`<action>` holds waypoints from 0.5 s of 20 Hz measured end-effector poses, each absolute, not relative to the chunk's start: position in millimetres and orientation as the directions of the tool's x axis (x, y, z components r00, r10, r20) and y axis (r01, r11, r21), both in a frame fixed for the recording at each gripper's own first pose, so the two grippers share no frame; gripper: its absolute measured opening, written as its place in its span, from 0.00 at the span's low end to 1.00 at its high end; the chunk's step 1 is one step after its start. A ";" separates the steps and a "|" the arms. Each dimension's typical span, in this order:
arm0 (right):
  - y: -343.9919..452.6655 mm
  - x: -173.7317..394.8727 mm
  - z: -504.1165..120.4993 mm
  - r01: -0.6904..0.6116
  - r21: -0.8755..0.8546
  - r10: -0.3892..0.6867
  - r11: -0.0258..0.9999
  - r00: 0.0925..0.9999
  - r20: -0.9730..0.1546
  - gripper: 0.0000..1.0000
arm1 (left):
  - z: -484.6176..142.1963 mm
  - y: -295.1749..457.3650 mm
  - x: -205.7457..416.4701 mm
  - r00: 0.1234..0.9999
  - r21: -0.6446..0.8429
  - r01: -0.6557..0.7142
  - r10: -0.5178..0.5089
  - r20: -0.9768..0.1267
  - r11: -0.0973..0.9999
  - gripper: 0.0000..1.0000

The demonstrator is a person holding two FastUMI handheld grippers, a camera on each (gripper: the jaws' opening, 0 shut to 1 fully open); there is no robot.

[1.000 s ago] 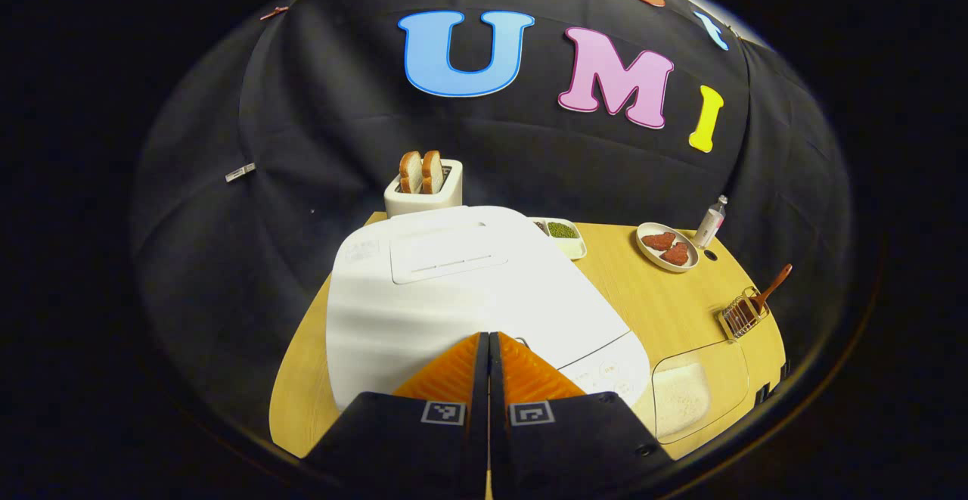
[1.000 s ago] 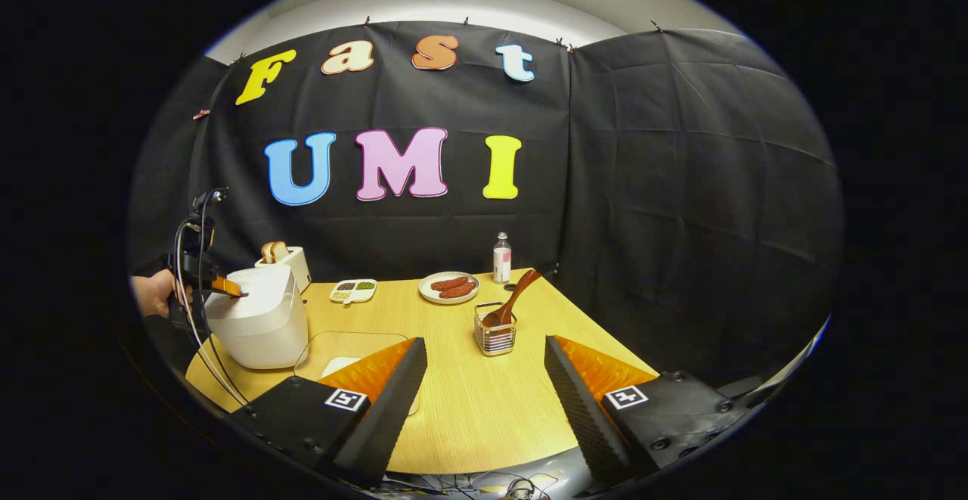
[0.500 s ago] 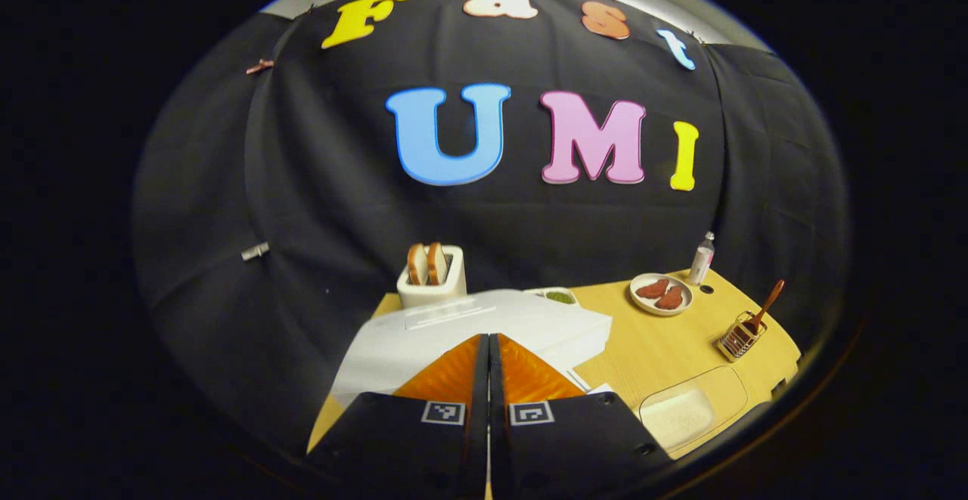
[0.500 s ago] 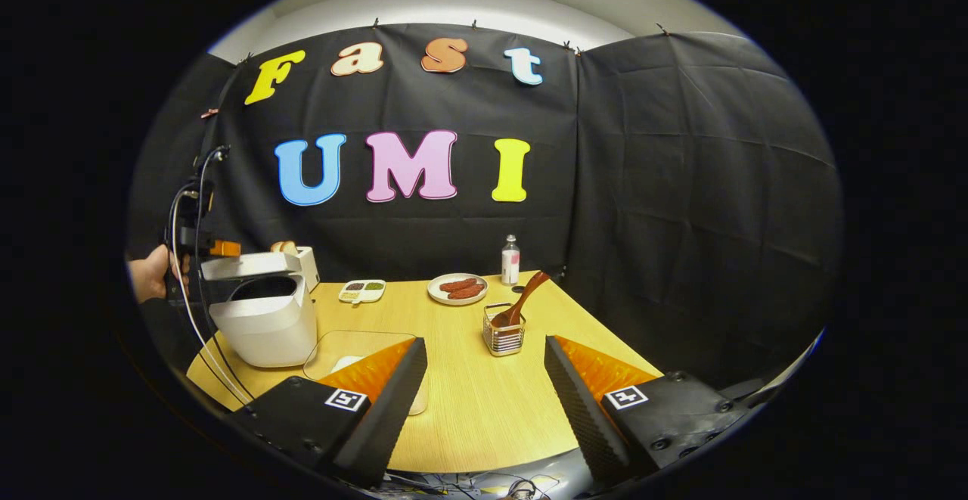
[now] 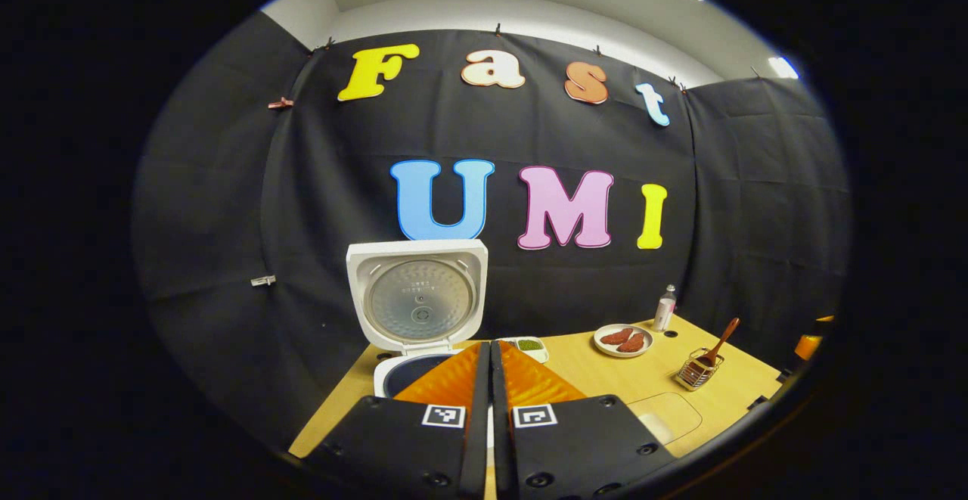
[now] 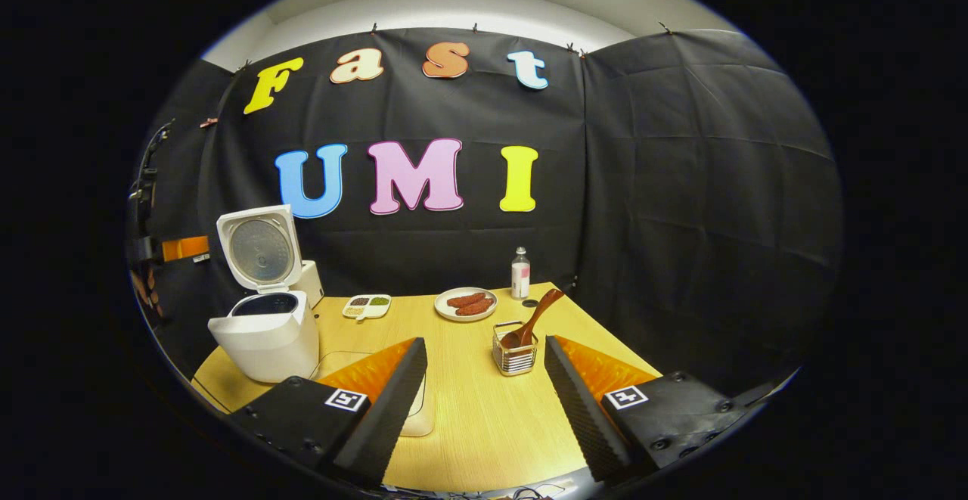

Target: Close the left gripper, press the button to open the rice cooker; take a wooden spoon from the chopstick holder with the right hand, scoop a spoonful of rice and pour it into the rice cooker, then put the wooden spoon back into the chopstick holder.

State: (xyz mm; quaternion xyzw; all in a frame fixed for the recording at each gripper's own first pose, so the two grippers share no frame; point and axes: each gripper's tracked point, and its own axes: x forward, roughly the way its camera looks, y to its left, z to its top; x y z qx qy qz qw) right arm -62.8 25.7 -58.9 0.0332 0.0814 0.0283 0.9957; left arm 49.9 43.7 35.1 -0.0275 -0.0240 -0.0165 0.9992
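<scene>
The rice cooker [image 6: 265,333] stands at the table's [image 6: 469,417] left edge, lid upright. The chopstick holder [image 6: 514,358] stands mid-table towards the right edge with the wooden spoon [image 6: 533,321] in it. Along the far edge lie a divided dish [image 6: 367,305], a plate [image 6: 465,304] and a bottle [image 6: 520,274].

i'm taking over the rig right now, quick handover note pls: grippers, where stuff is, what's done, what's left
Left gripper: shut, holding nothing, raised in front of the rice cooker.
Right gripper: open and empty, above the table, facing the chopstick holder.
Rice cooker lid stands up open, so the button press is done.
Wooden spoon sits in the chopstick holder, leaning, untouched.
Clear rice container lies on the table between cooker and holder.
Left to do: take the spoon with the right gripper, scoop rice, pour it into the cooker, return the spoon to the holder.
</scene>
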 end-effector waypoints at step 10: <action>1.8 47.1 -69.7 -0.088 0.089 0.105 0.992 0.971 -0.216 0.98 | -8.8 8.5 22.2 0.999 -0.174 0.010 -0.016 -0.036 0.985 0.63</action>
